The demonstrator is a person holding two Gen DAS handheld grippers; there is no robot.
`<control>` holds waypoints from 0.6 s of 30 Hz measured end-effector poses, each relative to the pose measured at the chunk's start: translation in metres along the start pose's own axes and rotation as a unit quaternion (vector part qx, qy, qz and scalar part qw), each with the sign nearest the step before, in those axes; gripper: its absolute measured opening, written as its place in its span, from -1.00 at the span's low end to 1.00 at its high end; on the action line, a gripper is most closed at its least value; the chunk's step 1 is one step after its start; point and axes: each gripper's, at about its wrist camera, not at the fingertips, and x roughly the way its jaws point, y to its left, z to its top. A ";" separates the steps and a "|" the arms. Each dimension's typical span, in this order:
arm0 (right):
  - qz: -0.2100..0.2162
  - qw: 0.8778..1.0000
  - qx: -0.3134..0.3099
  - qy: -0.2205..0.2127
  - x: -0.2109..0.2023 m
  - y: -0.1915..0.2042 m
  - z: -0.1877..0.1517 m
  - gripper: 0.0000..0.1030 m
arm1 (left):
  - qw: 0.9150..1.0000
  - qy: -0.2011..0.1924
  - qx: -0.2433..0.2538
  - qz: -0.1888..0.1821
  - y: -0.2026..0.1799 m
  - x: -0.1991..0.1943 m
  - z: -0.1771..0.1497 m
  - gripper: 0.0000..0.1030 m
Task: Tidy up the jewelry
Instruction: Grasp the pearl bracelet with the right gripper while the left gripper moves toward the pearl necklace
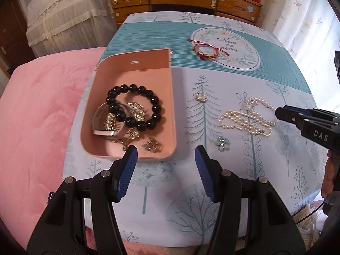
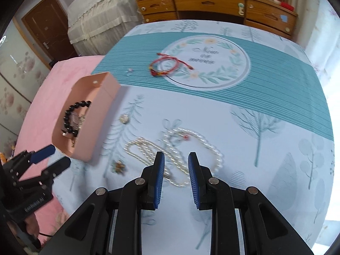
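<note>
The pink box sits open on the table, holding a black bead bracelet and gold pieces. The pearl necklace lies beside it, under the right gripper, fingers narrowly parted, empty. The left gripper is open, empty.

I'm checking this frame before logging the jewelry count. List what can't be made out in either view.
- Pieces under the black bead bracelet in the pink box: tangled and overlapped in the left wrist view; the box wall hides most in the right wrist view.
- Small green piece by the pearl necklace: too small in the left view, blurred in the right.
- Part of the pearls: covered by the right tool in its own view.
</note>
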 end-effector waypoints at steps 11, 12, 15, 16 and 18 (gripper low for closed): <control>-0.023 1.000 0.002 0.001 0.017 -0.026 -0.003 -0.55 | 0.999 0.019 0.035 -0.017 -0.037 0.024 0.016 0.06; -0.027 1.000 -0.003 -0.001 0.019 -0.028 0.000 -0.55 | 0.999 0.020 0.034 -0.016 -0.037 0.026 0.018 0.06; -0.038 0.999 -0.022 -0.001 0.027 -0.032 0.007 -0.55 | 0.999 0.025 0.024 -0.021 -0.034 0.026 0.024 0.06; -0.038 0.999 -0.026 0.001 0.030 -0.033 0.009 -0.55 | 0.999 0.025 0.021 -0.024 -0.033 0.026 0.025 0.06; -0.033 0.999 -0.042 0.006 0.037 -0.033 0.014 -0.55 | 0.999 0.021 0.023 -0.026 -0.033 0.023 0.027 0.06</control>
